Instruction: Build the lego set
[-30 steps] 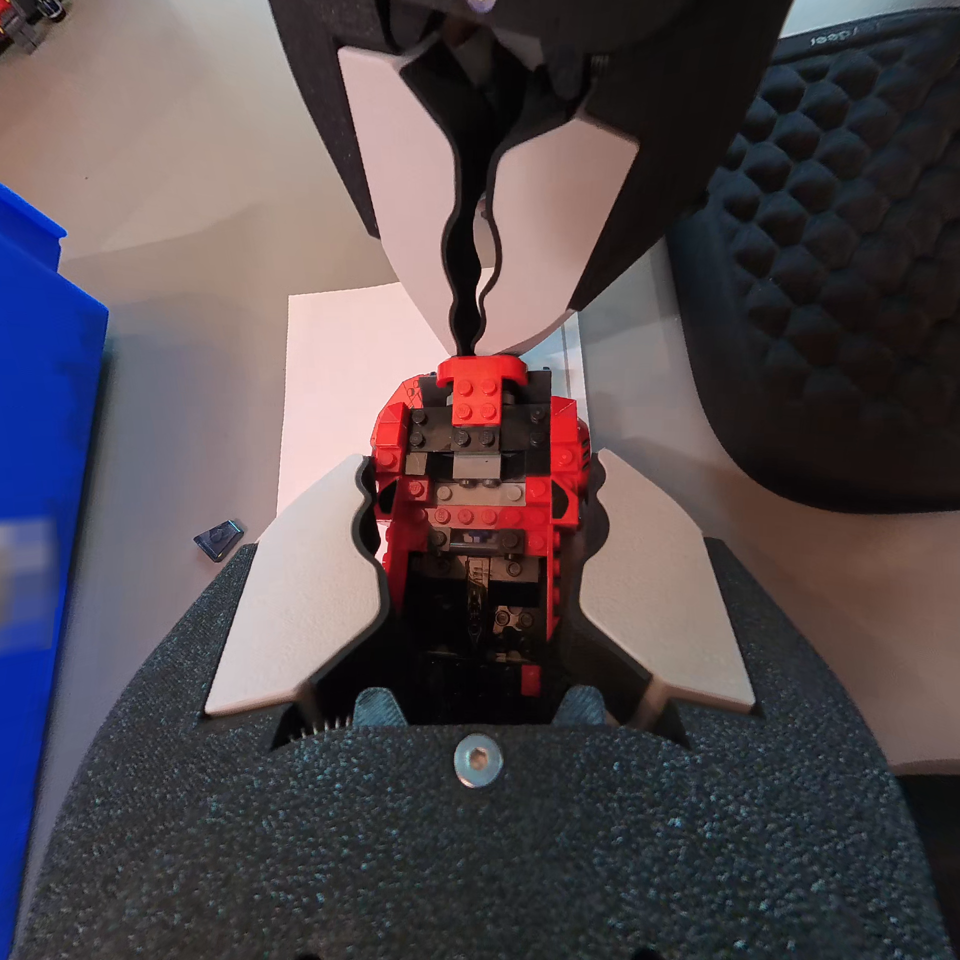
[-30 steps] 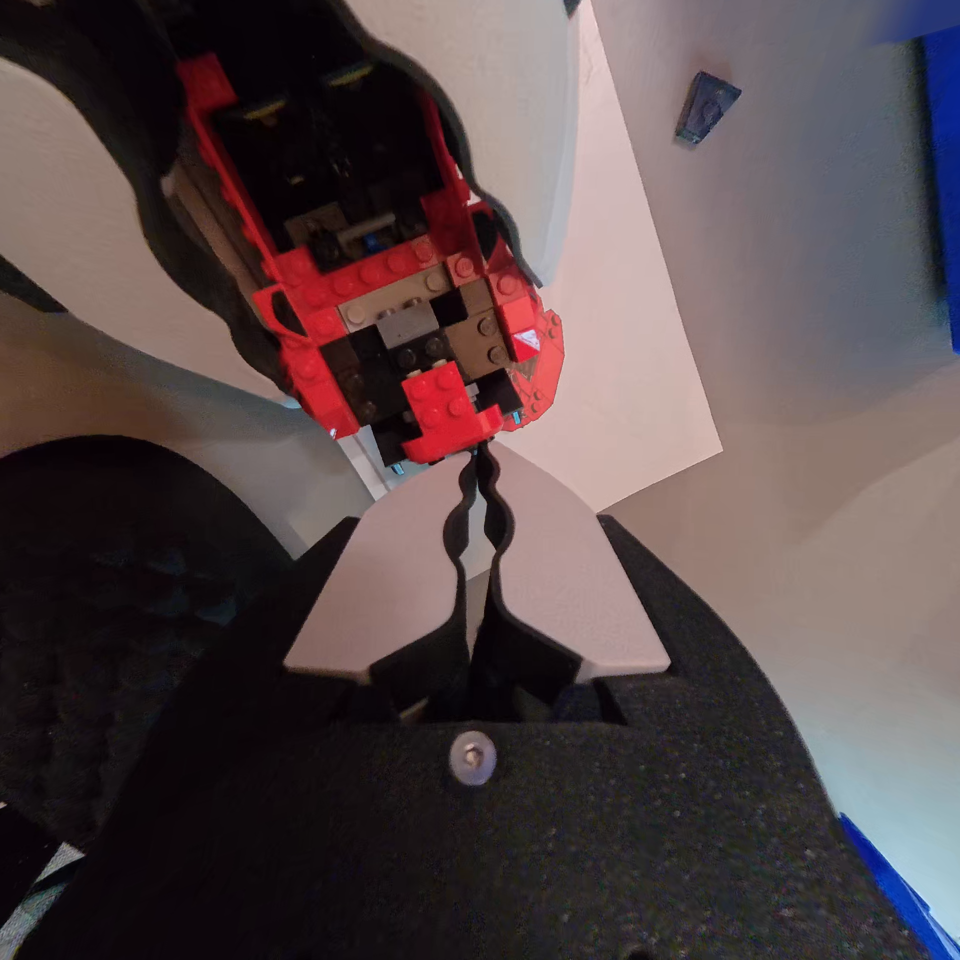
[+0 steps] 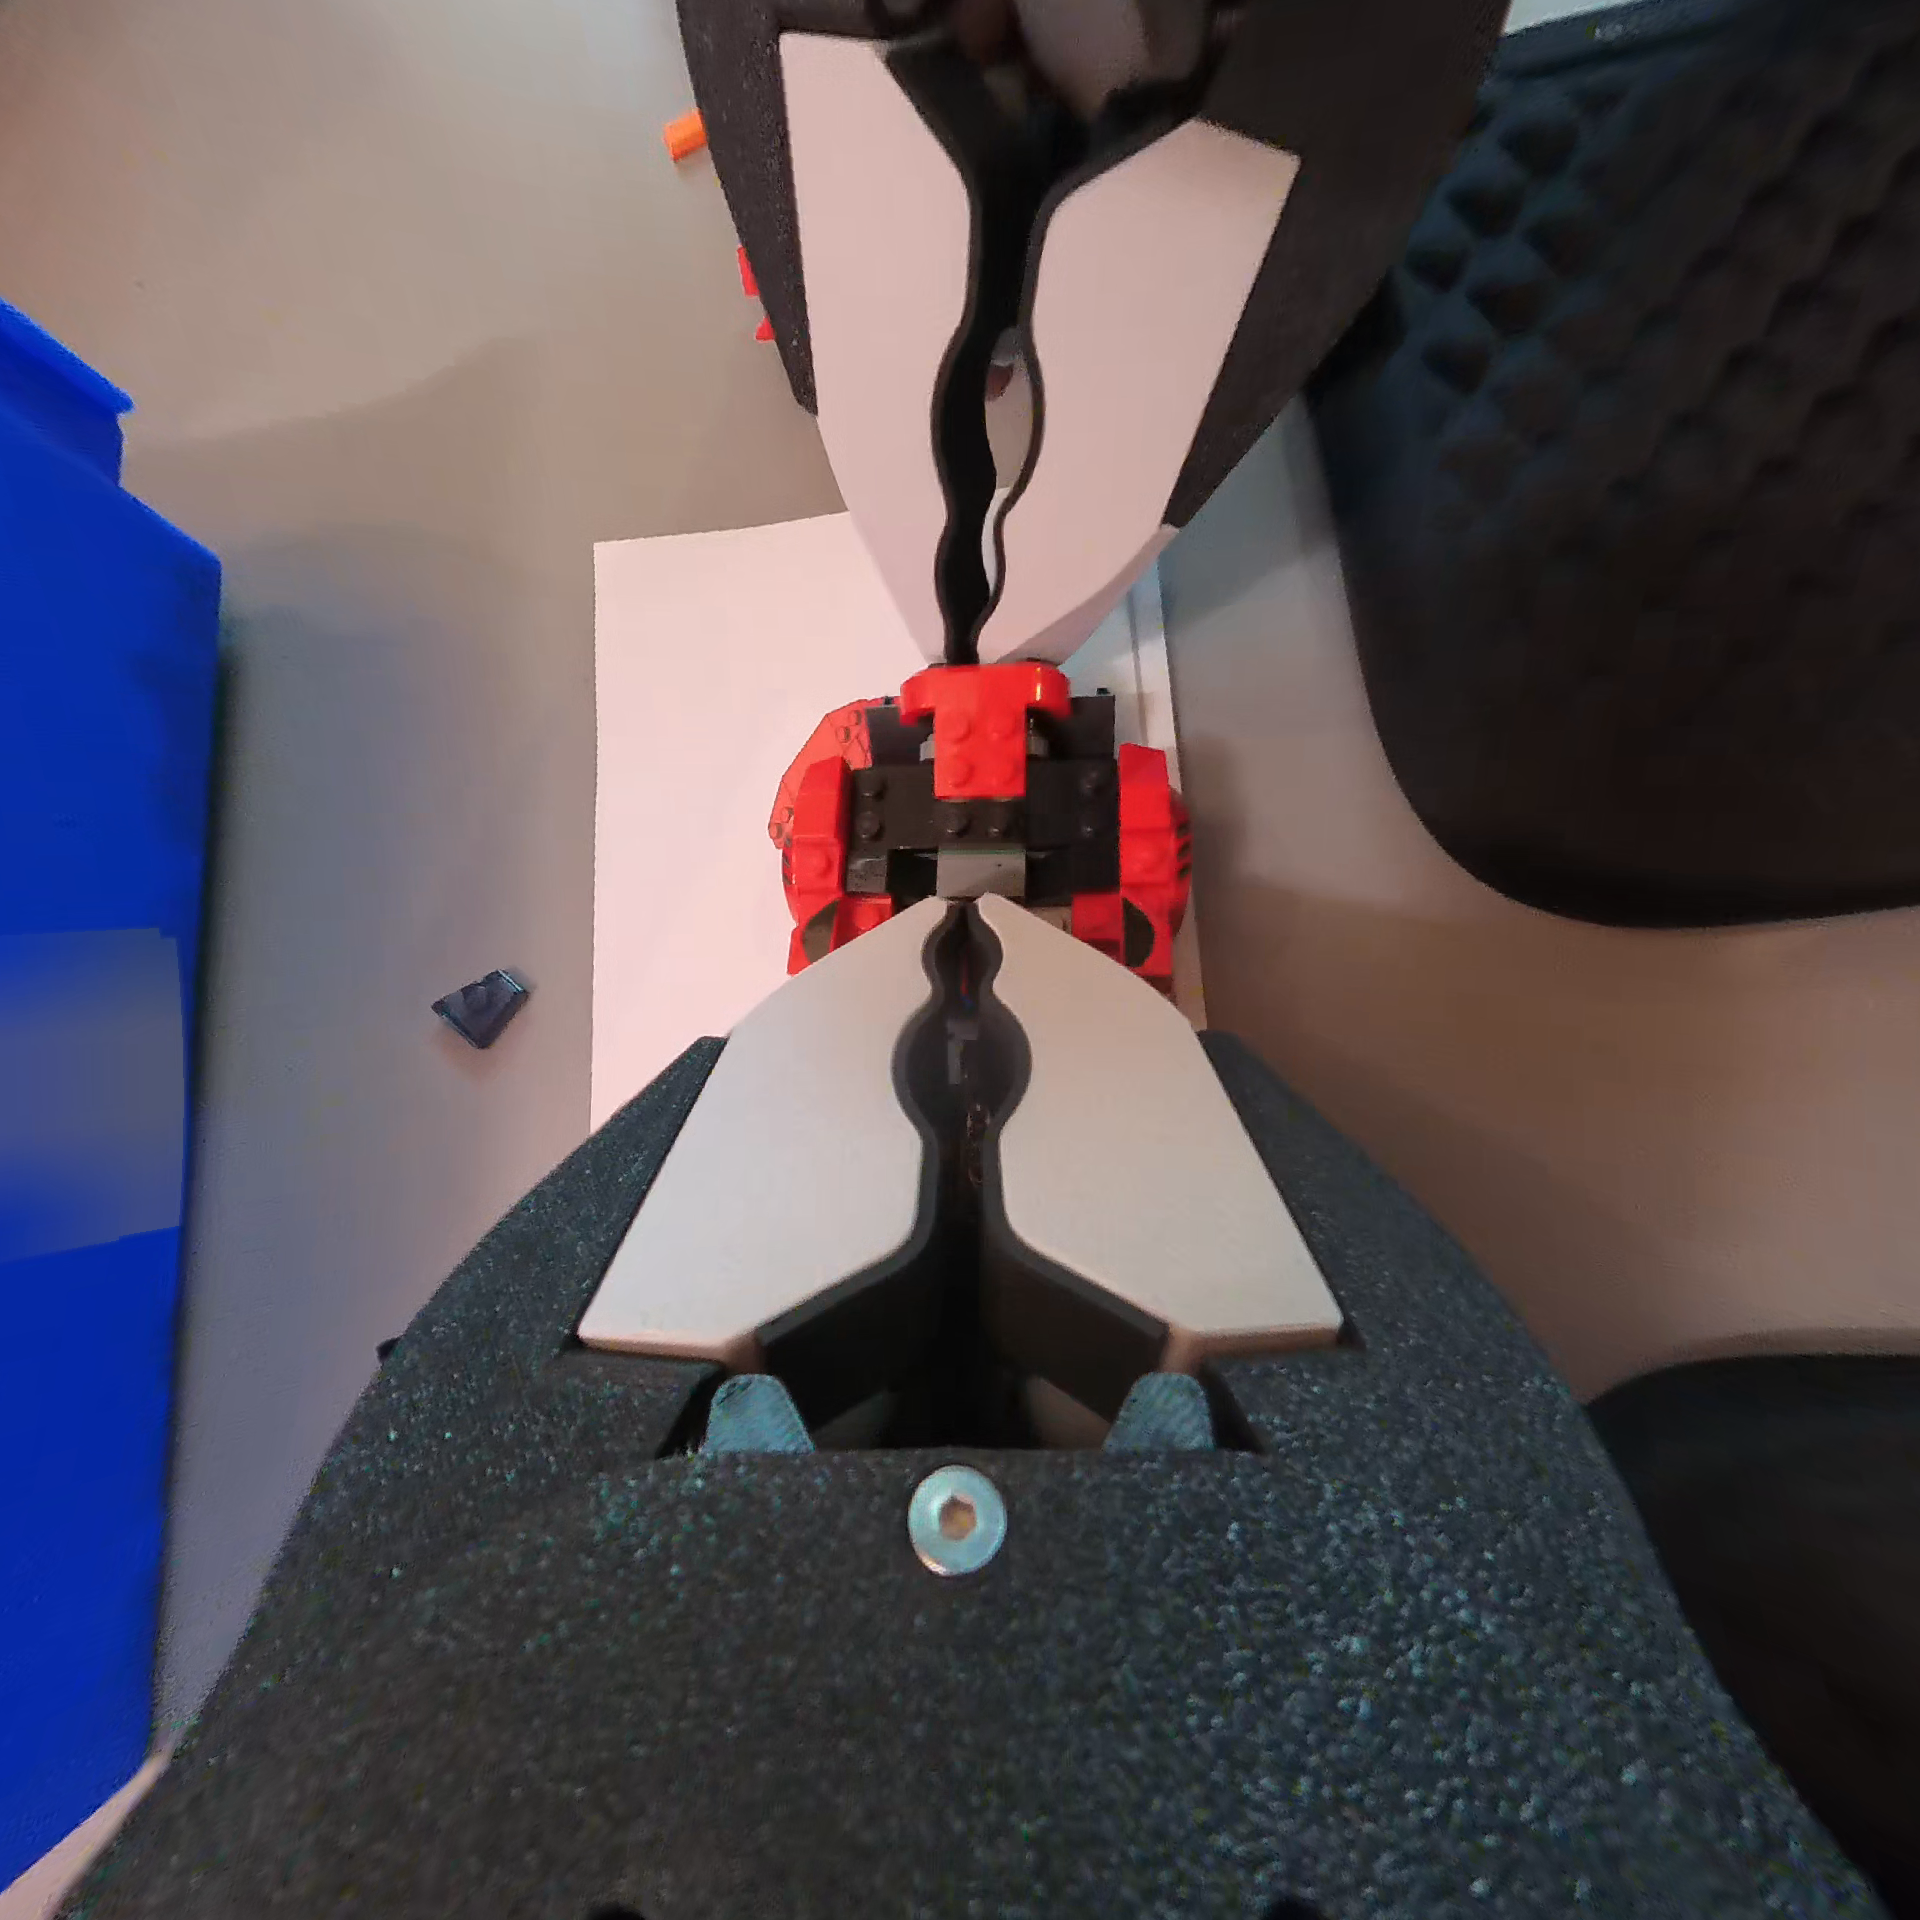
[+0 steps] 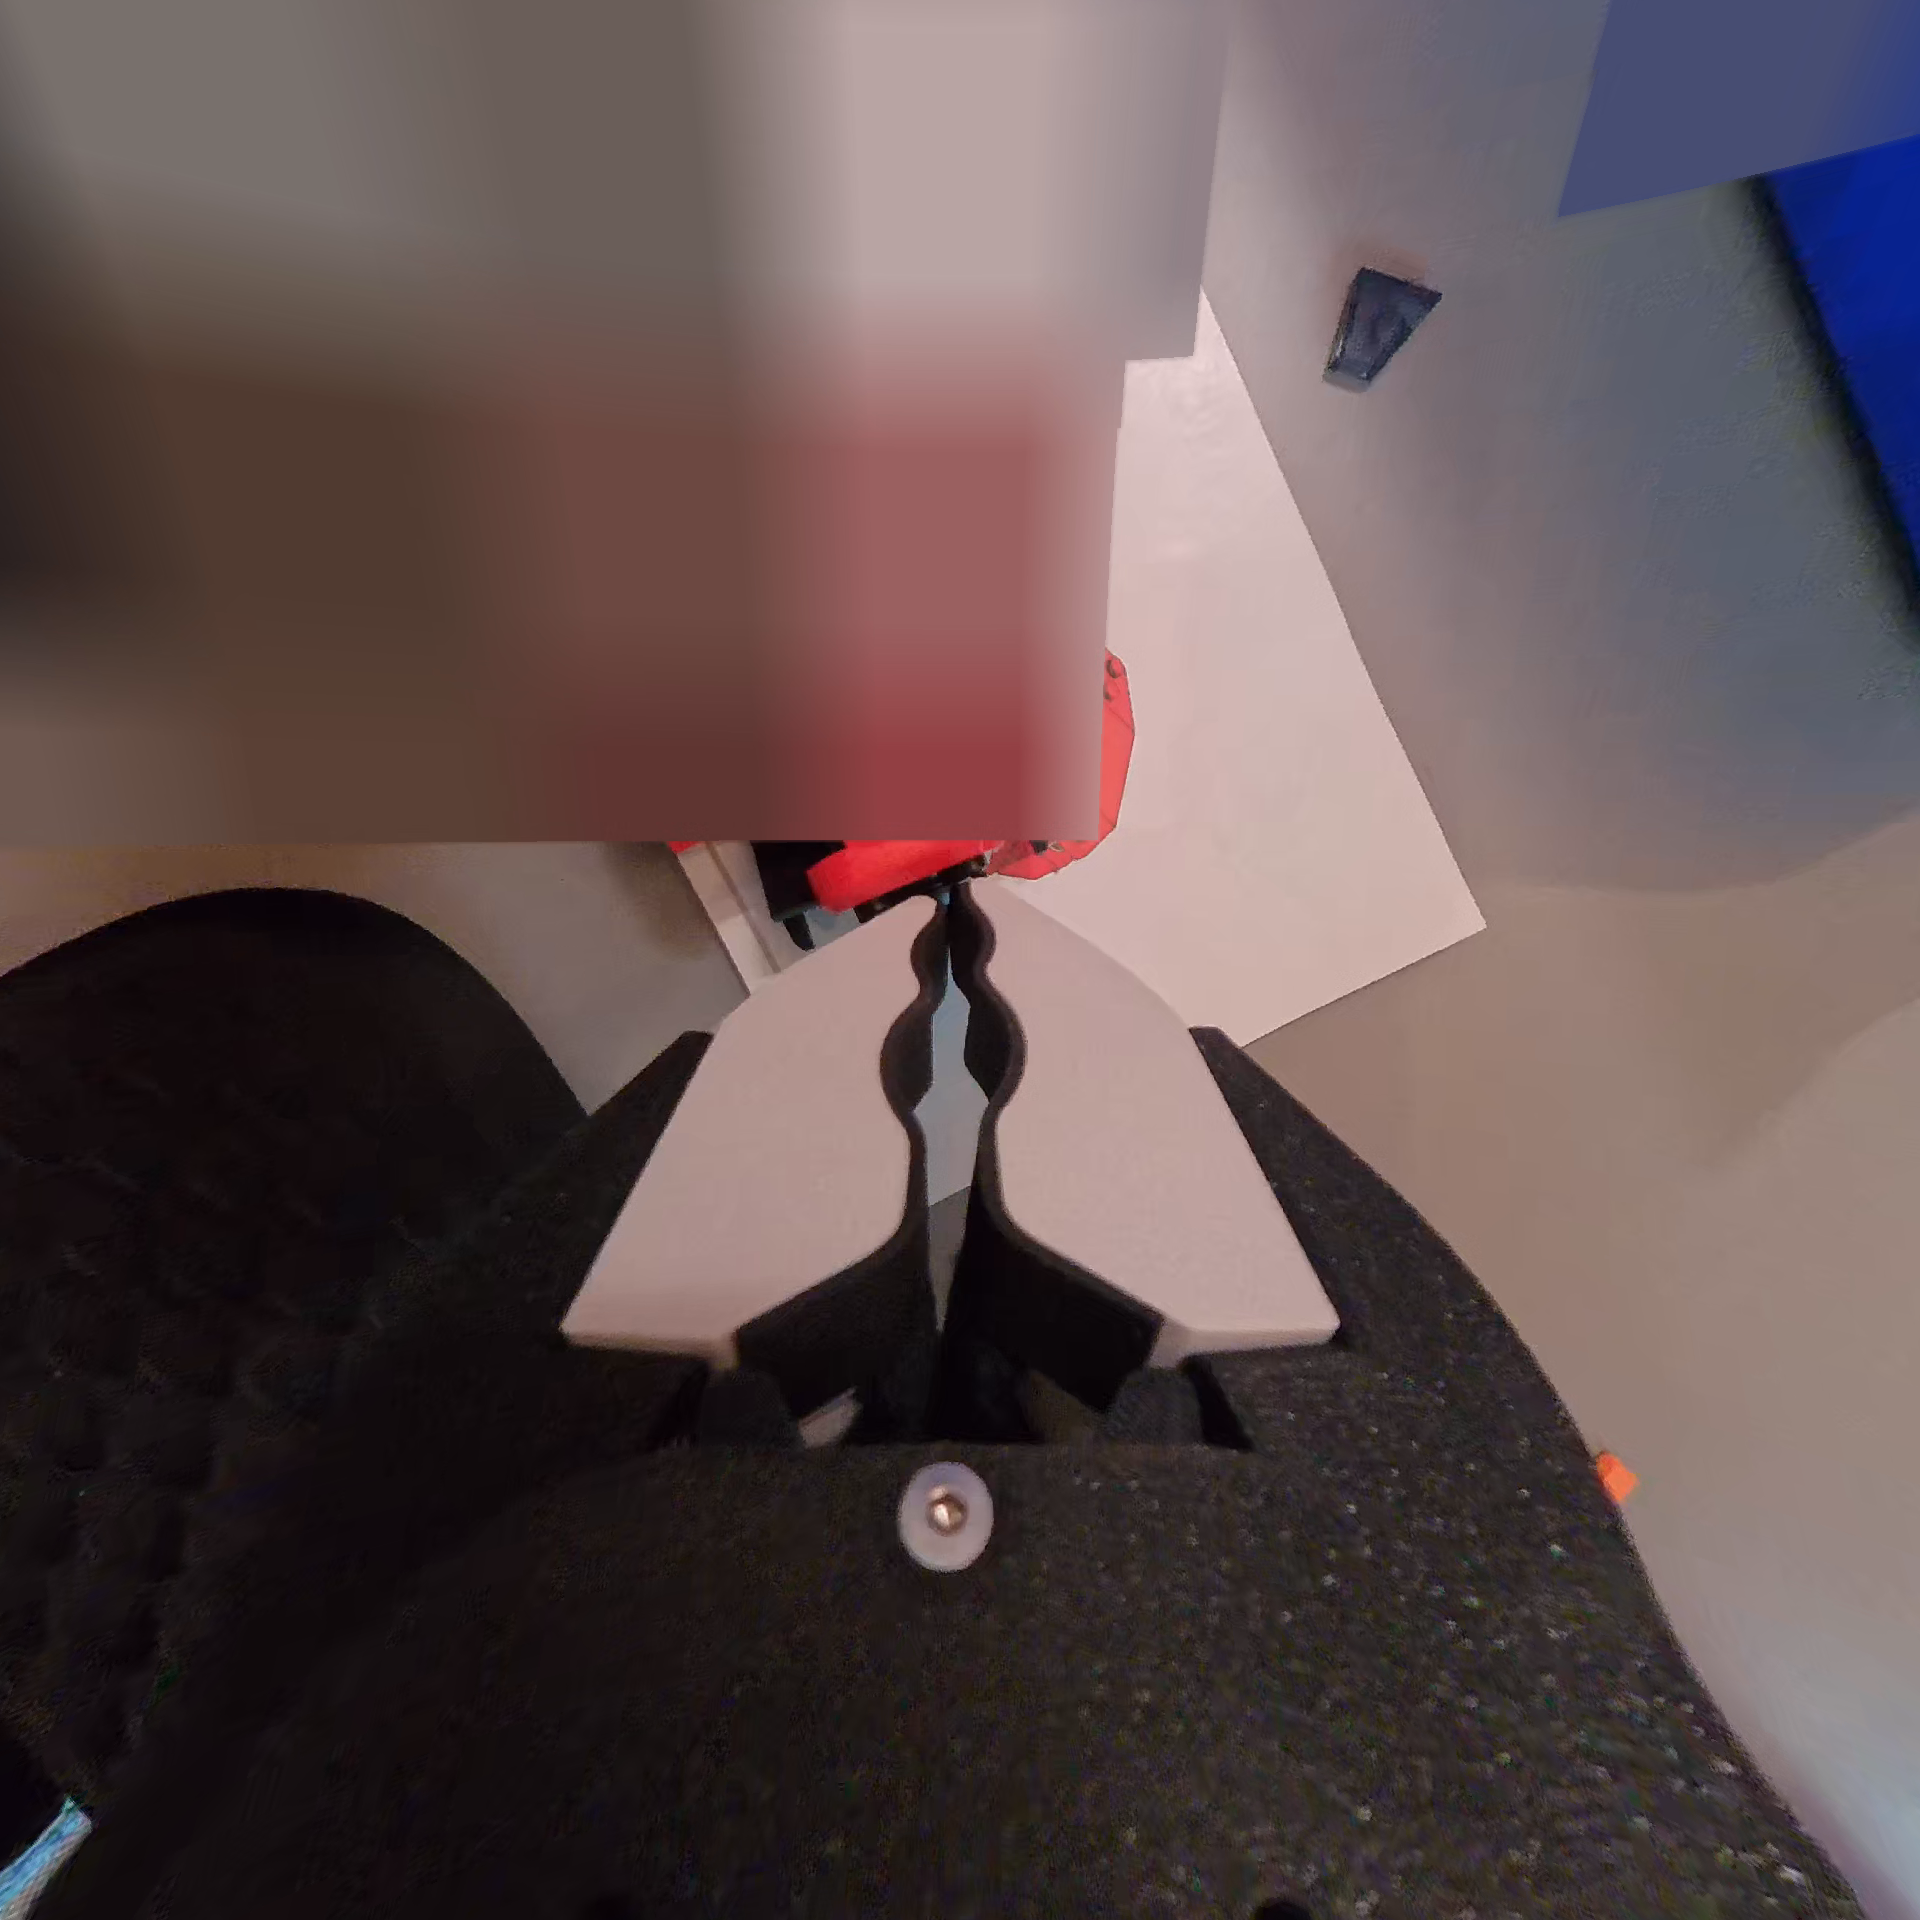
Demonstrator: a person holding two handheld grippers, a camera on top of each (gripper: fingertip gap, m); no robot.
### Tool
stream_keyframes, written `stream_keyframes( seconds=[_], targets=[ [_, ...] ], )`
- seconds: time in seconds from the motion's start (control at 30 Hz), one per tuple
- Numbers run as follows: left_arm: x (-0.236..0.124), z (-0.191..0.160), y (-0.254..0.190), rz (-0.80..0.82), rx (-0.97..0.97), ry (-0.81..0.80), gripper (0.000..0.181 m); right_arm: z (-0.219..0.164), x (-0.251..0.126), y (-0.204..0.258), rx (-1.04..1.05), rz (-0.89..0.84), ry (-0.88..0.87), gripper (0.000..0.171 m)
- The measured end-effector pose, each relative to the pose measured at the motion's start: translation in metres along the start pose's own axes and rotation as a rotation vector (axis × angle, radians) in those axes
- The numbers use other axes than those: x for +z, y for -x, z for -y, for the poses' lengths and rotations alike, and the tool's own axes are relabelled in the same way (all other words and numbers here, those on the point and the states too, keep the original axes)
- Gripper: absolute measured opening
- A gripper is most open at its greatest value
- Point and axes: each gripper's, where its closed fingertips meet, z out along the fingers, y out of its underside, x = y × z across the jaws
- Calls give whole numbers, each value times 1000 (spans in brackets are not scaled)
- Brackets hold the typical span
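The red and black lego model (image 3: 977, 831) stands on a white sheet of paper (image 3: 707, 779). A red T-shaped piece (image 3: 982, 717) sits on its far end. My left gripper (image 3: 961, 912) is shut, with its tips at the model's near end against a grey brick. My right gripper (image 3: 971, 657) comes in from the far side, shut, with its tips touching the far edge of the T-shaped piece. In the right wrist view my right gripper (image 4: 951, 906) meets the red edge of the model (image 4: 894, 868). A mosaic patch hides the rest of the model.
A blue bin (image 3: 94, 935) stands at the left. A small dark piece (image 3: 480, 1006) lies beside the paper and also shows in the right wrist view (image 4: 1377, 327). A black padded cushion (image 3: 1662, 468) is at the right. A small orange piece (image 3: 684, 135) lies farther back. The gap from one gripper's tips to the other's is roughly 5 cm.
My left gripper has let go of the model's sides, pulled back and shut at its near end. My right gripper stays shut at the red T-shaped piece.
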Motion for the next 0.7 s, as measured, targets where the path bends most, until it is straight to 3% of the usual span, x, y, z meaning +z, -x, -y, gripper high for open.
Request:
stream_keyframes(
  seconds=[0.7],
  targets=[
    [0,0,0,16,-22,-25,0,0,0,0,-35,-67,110,0]
  ],
)
